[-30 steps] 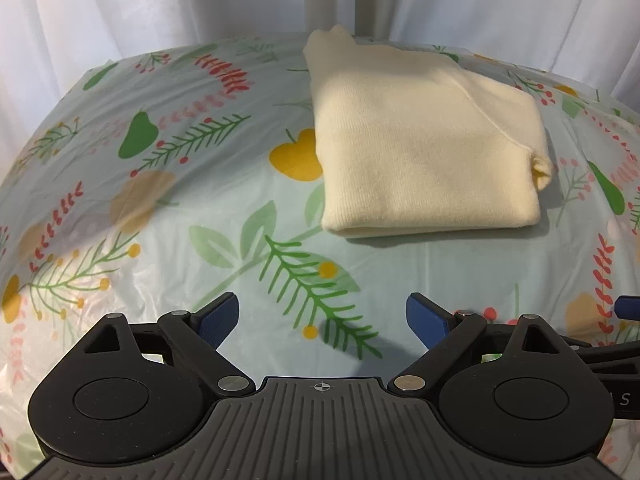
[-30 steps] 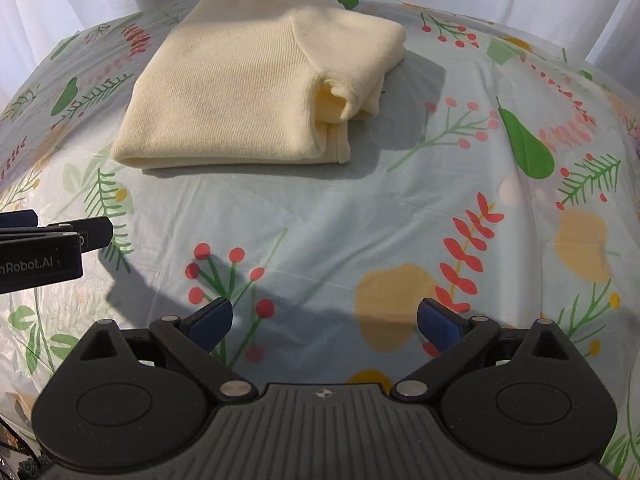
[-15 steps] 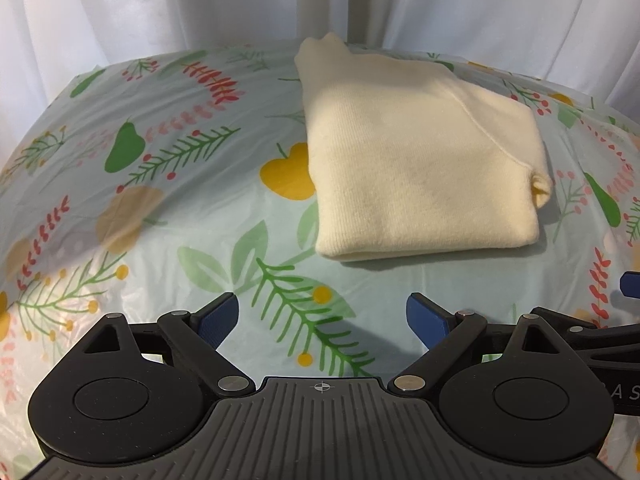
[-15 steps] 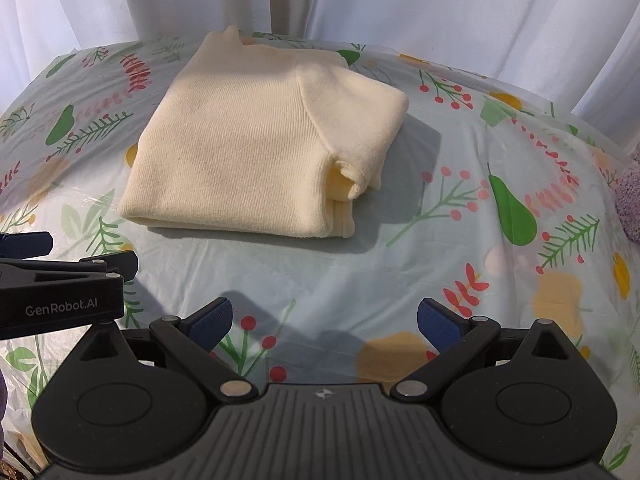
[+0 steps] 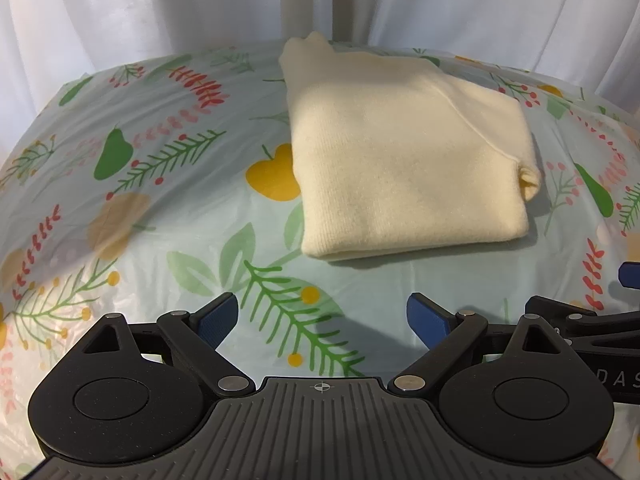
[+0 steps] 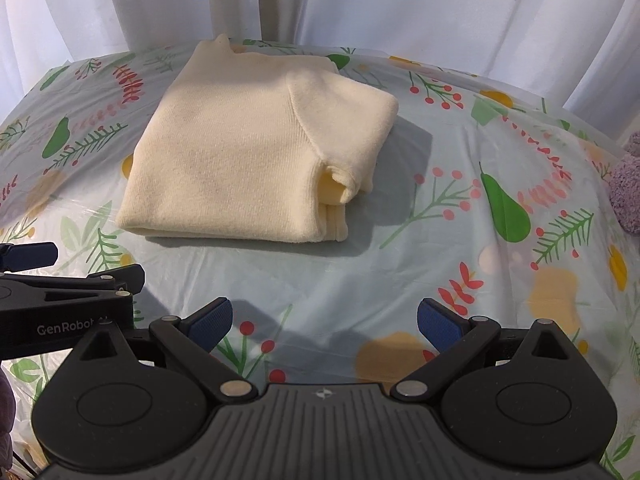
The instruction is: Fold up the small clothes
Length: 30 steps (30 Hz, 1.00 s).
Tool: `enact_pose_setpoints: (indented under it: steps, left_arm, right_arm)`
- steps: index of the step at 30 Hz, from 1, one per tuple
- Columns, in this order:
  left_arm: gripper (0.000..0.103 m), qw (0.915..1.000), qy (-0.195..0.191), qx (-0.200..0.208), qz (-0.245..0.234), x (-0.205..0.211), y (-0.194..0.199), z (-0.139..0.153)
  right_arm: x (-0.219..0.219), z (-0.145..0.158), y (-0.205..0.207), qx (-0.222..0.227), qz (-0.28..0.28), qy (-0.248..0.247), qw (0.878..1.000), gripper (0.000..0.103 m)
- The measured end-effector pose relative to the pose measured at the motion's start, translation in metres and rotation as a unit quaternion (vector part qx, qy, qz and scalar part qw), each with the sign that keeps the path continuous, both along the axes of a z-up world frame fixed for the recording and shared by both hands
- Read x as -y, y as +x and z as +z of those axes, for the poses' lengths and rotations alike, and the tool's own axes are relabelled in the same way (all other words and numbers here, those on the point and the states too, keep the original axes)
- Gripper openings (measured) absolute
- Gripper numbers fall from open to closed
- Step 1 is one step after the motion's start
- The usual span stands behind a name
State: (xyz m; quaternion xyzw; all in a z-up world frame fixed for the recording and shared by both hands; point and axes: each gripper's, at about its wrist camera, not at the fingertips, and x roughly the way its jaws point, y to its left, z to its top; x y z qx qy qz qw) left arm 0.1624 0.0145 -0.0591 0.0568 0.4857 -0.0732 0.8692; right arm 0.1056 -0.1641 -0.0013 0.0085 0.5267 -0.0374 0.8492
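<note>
A cream knitted sweater (image 5: 404, 160) lies folded into a compact rectangle on the floral tablecloth (image 5: 160, 200); it also shows in the right wrist view (image 6: 248, 156), with a rolled sleeve end at its right side. My left gripper (image 5: 322, 316) is open and empty, held short of the sweater's near edge. My right gripper (image 6: 324, 322) is open and empty, also short of the sweater. The left gripper shows from the side at the left edge of the right wrist view (image 6: 60, 280).
White curtains (image 6: 360, 0) hang behind the table. A fuzzy purple item (image 6: 626, 192) sits at the table's right edge. The right gripper's body shows at the right edge of the left wrist view (image 5: 592, 332).
Both grippers have drawn back and risen from the sweater, still open. The sweater looks farther away and has not moved.
</note>
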Motion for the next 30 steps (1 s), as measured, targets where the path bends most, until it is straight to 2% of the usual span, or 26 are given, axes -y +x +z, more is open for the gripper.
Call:
enact_pose_setpoints:
  steps: [30]
  left_arm:
    - [0.096, 1.0000, 0.001, -0.009, 0.001, 0.0033, 0.0077, -0.0059]
  right_arm:
    - [0.0091, -0.0024, 0.0081, 0.006, -0.004, 0.007, 1.000, 0.099]
